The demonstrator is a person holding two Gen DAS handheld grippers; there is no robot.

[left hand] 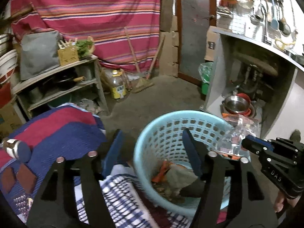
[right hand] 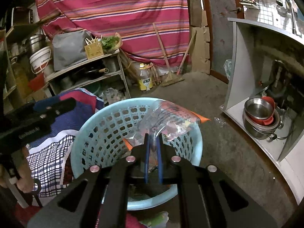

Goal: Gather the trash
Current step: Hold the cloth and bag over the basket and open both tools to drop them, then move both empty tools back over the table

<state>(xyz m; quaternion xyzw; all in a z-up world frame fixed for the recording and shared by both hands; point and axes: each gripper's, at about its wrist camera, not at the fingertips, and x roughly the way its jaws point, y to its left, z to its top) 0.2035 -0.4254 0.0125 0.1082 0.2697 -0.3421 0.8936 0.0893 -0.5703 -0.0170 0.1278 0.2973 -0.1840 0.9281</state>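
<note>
The right gripper has its fingers pinched shut on a clear bag, which hangs right over the middle of the blue basket, its long side running up and to the right in the right wrist view, so the drop is straight down. The left gripper is spread wide with nothing in it, over the basket's left rim at the lower middle of the left wrist view, so the right hand is nearer. "DAS" shows on the right gripper's side; the yellow label on the bottle is too small to read.
</note>
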